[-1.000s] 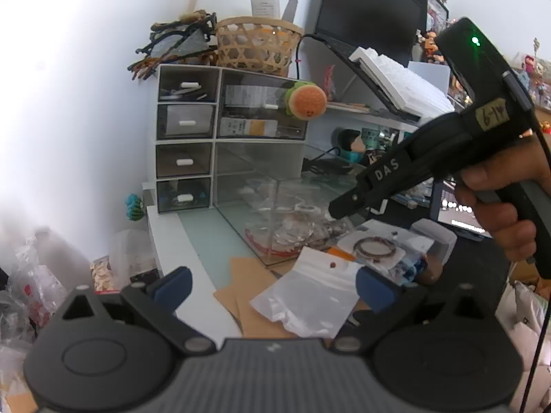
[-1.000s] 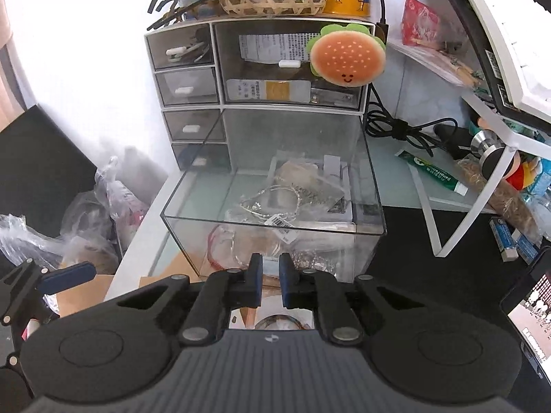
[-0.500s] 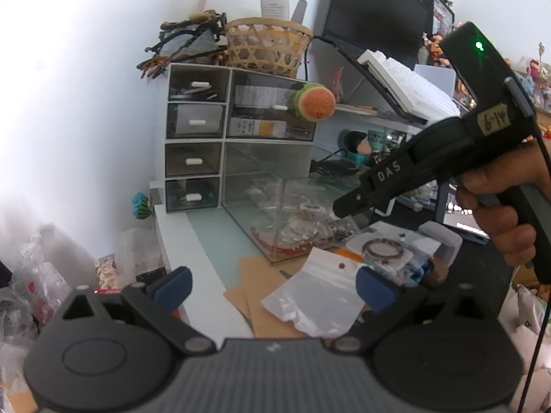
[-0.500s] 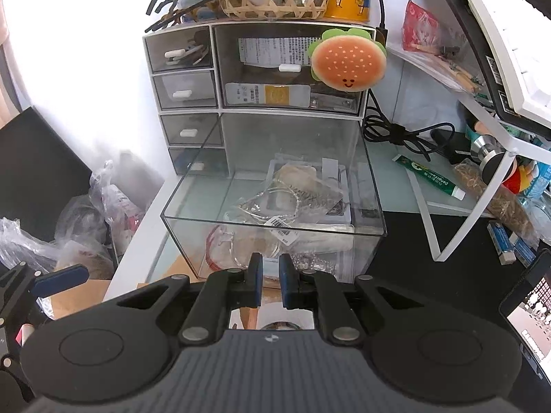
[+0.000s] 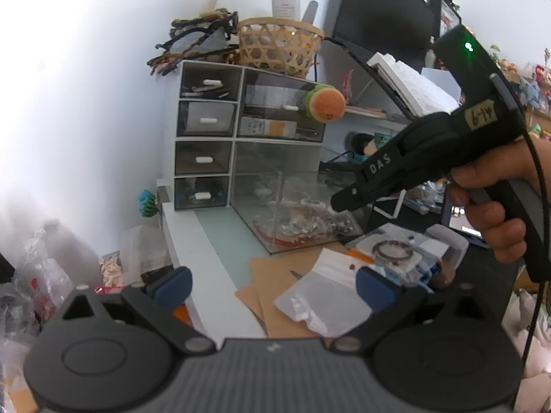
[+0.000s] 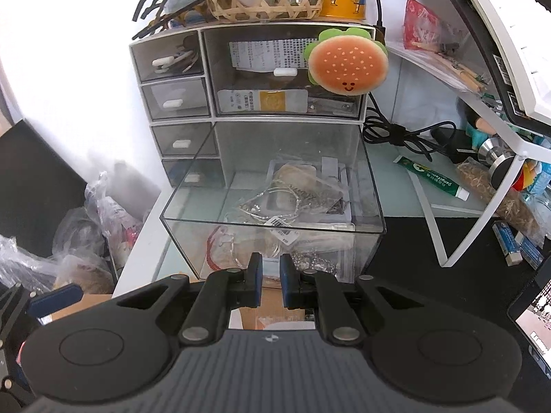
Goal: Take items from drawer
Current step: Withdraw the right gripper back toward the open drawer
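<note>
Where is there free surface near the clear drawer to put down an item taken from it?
The pale glass strip between the clear drawer and the white shelf edge is bare. In front of the drawer it is crowded: brown cardboard, a zip bag, a bracelet. The drawer's left half is also bare.

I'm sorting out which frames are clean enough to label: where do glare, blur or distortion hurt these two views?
Left wrist view: the white wall at left is blown out and hazy, and fisheye bends the drawer unit. Right wrist view: the wall at upper left is overexposed; the clear drawer stays sharp, though its transparent walls make the bagged items harder to separate.
</note>
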